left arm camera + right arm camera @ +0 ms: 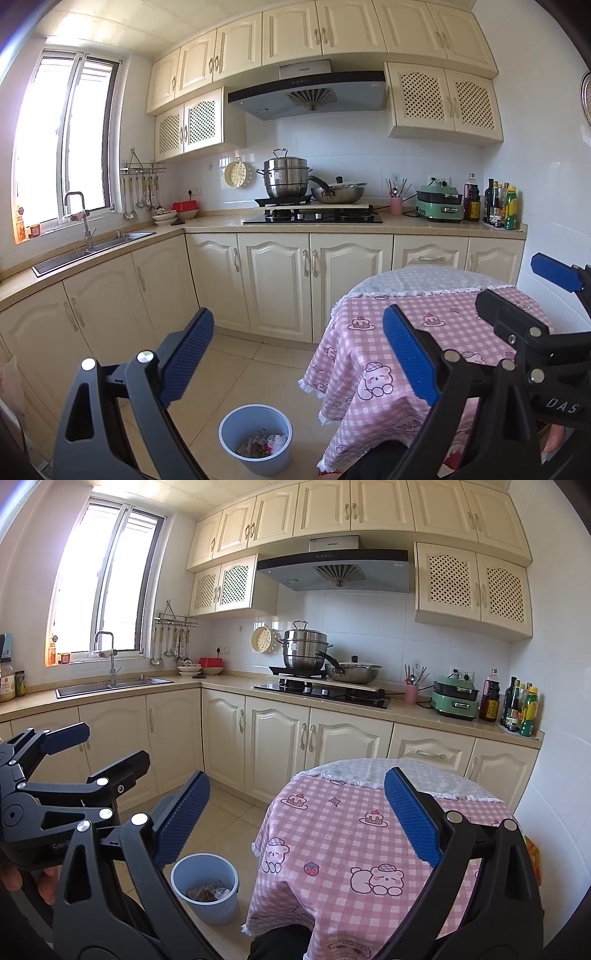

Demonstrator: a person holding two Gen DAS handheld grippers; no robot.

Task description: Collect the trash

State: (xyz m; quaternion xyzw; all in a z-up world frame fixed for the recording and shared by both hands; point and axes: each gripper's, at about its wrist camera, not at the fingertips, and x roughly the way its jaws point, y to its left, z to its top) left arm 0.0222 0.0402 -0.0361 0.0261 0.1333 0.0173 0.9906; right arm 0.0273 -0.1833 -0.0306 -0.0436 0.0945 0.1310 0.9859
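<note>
My left gripper (299,354) has its jaws spread wide with nothing between them, and my right gripper (297,812) is the same, jaws apart and empty, both held up above the floor. In the left view the right gripper shows at the right edge, over the round table (436,325) with its pink checked cloth; in the right view the left gripper shows at the left edge, in front of the lower cupboards. Below and between my left jaws a pale blue bin (255,439) stands on the tiled floor just beside the table, with crumpled trash (263,443) lying in its bottom. Beyond, the surface (406,227) along the wall carries a stove (314,218) with a steel pot (286,177) and a pan, a green cooker and bottles (502,206).
</note>
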